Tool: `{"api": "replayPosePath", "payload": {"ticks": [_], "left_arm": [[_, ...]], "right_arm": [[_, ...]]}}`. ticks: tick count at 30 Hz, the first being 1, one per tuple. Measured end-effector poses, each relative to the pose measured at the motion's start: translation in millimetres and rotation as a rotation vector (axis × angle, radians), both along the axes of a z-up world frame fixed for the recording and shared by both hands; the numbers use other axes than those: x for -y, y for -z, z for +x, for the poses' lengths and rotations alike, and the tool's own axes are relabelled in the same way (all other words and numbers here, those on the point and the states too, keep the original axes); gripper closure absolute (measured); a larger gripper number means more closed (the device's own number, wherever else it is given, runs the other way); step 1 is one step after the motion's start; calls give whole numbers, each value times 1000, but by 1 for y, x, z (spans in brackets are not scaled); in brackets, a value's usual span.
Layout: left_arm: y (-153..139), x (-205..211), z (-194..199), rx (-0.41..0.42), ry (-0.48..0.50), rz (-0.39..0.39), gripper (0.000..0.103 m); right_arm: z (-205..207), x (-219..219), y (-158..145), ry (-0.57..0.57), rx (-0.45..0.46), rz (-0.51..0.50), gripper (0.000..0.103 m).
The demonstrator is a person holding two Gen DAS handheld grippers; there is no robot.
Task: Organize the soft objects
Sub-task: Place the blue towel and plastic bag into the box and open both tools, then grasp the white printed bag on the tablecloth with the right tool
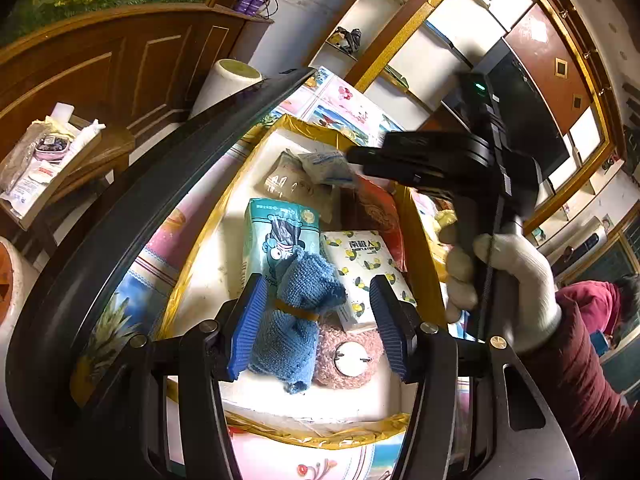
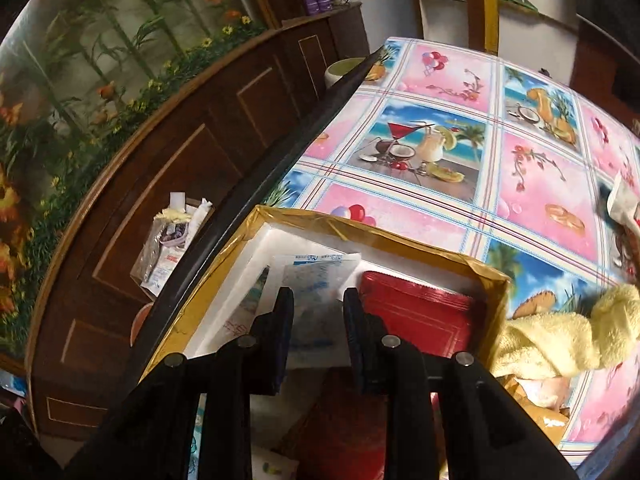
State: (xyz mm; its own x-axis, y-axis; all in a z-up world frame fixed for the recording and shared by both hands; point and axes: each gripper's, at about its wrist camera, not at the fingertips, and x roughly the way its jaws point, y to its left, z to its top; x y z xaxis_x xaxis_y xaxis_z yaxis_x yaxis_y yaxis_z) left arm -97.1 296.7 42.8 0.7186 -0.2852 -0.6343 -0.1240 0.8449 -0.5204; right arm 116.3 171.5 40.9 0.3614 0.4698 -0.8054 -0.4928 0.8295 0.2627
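A white foam box [image 1: 208,264] with yellow tape rim sits on the table. My left gripper [image 1: 316,300] is open above it, its blue pads either side of a blue knitted cloth [image 1: 296,312] tied with a band, lying beside a pink fluffy roll [image 1: 348,360]. Tissue packs [image 1: 280,236] [image 1: 364,268], a red item [image 1: 380,216] and a clear bag lie deeper inside. My right gripper [image 2: 318,308] is closed on a white-and-blue plastic packet [image 2: 316,280] over the box's [image 2: 256,264] far end; it also shows in the left wrist view [image 1: 356,160].
A yellow fluffy towel [image 2: 560,332] lies on the patterned tablecloth [image 2: 500,160] right of the box. A dark wooden cabinet [image 2: 180,152] and a small side table with packets [image 1: 44,160] stand left of the table's edge. A person in red sits at the far right [image 1: 600,304].
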Motion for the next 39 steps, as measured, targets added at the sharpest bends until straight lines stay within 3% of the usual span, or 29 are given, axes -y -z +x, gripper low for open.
{"api": "replayPosePath", "payload": {"ticks": [7, 9, 12, 16, 19, 23, 26, 32, 35, 37, 39], "left_arm": [[-12, 30, -3, 26, 11, 128, 49], [-18, 44, -3, 36, 33, 158, 49], [-23, 60, -3, 42, 73, 156, 49], [-28, 84, -2, 41, 130, 137, 49], [-29, 105, -2, 30, 161, 121, 49], [-31, 130, -3, 11, 205, 115, 49], [-35, 141, -11, 6, 216, 138, 49], [-38, 136, -23, -4, 199, 173, 49], [-34, 130, -24, -2, 202, 163, 49], [-29, 130, -22, -5, 217, 148, 49], [-24, 133, -19, -11, 248, 125, 49]], "right_arm": [[-39, 71, -17, 30, 73, 42, 76], [-55, 102, -20, 54, 103, 50, 69], [-72, 150, -21, 117, 135, 55, 61], [-76, 215, -21, 233, 159, 33, 61], [-69, 240, -17, 298, 135, 17, 60], [-54, 218, -13, 219, 126, 9, 60], [-30, 180, -5, 136, 63, 23, 61], [9, 128, 24, 125, 27, -79, 63], [-8, 130, 40, 57, -9, -128, 65], [-38, 139, 39, -9, 14, -184, 65], [-68, 157, 38, -76, -19, -197, 65]]}}
